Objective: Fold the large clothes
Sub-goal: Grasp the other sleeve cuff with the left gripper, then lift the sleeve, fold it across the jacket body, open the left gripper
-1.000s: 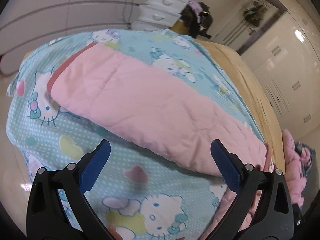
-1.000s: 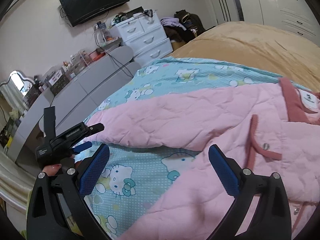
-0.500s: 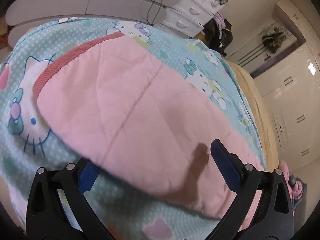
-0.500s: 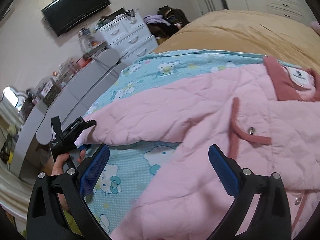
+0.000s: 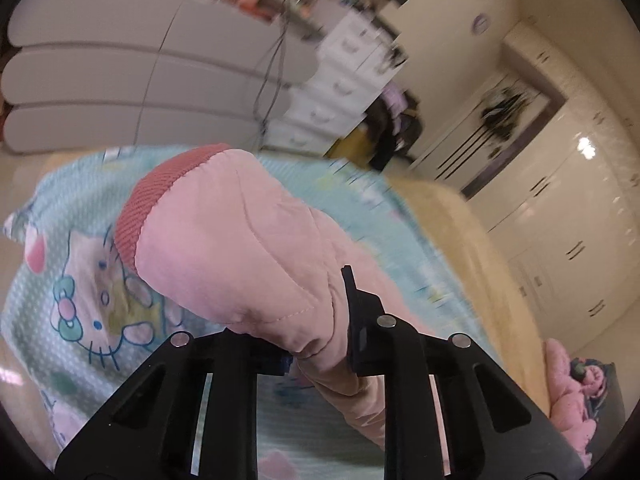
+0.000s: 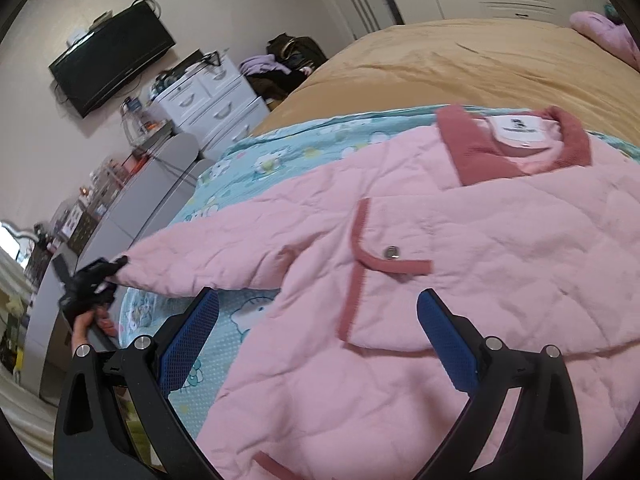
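A pink quilted jacket [image 6: 460, 292] lies spread on the bed, with a dark pink collar [image 6: 476, 152] and a trimmed chest pocket [image 6: 384, 300]. Its long sleeve [image 5: 224, 248] ends in a ribbed dark pink cuff [image 5: 160, 188]. My left gripper [image 5: 316, 356] has its jaws closing tight on the sleeve fabric just behind the cuff and holds it raised off the blanket. In the right wrist view that same left gripper [image 6: 94, 284] pinches the sleeve's end, with a hand [image 6: 82, 328] beneath it. My right gripper [image 6: 318, 298] hovers open over the jacket's front, nothing between its blue pads.
A turquoise cartoon-cat blanket [image 6: 224, 340] lies under the jacket on a tan bedspread [image 6: 440, 64]. Beyond the bed's foot stand grey cabinets [image 5: 120, 80], white drawers [image 6: 212, 108] and a wall TV [image 6: 112, 56]. White wardrobes [image 5: 560, 220] line the far side; a pink plush [image 5: 568, 400] sits nearby.
My left gripper went from wide open over the sleeve to shut on it and lifted the cuff end. The right gripper slid across the jacket toward the chest pocket.
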### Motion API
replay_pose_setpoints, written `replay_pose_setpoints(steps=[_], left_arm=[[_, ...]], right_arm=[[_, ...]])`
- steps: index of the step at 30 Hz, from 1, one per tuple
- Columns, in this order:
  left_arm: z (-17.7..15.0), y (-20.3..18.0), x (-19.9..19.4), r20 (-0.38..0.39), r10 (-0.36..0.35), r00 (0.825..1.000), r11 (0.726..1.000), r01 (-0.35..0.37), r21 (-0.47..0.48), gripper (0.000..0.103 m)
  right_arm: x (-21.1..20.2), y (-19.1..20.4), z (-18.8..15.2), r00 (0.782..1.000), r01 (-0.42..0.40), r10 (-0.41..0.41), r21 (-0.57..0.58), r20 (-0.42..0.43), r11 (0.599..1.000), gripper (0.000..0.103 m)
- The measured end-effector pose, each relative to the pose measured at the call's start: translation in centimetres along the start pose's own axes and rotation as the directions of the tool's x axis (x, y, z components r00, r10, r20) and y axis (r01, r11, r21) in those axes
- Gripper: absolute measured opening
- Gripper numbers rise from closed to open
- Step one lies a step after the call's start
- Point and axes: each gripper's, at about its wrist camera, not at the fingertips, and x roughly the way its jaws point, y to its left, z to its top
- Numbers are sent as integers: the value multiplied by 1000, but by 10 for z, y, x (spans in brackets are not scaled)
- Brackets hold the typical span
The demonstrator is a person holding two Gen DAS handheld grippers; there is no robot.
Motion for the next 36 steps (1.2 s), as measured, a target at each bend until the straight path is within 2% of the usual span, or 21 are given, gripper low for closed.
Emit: replay_pose_setpoints(steps=[3,7,10,11,14,21,24,31,34,36], left_arm=[[3,-19,-28,54,-72,996,997,72,11,11],[-1,-56,-59,110,-161,981,985,153,82,11],[-9,-94,-85,134,-233,963,962,208,176,11],[-12,-112,-98,132,-276,952,946,245,213,11],[-23,-156,-127,128,-326,937,912,276,302,11],[-50,-232,-159,93,-391,916,844,316,434,11],[-63,-256,-166,80,-413,907,817,331,472,11],[-93,-296,-168,21,-459,888,753,377,540,11],[-113,-311,-165,-12,-472,881,715,391,580,11],[-127,-321,-164,-40,-482,876,679,402,614,11]], right_arm=[[-18,-11,-1,1000,11,-11,19,23,1000,99],[-41,-28,-2,998,8,-10,52,56,999,99],[-66,-42,-4,995,3,-10,72,96,997,99],[-70,-45,-5,994,8,-16,73,104,997,99],[-86,-62,-9,991,22,-35,101,127,995,99],[-120,-96,-20,985,-3,-26,173,170,985,99],[-134,-106,-23,982,-41,2,204,189,978,99],[-162,-132,-30,973,-44,-13,242,230,969,99],[-173,-144,-35,970,-45,-21,265,243,963,99],[-178,-151,-37,968,-42,-29,276,249,960,99]])
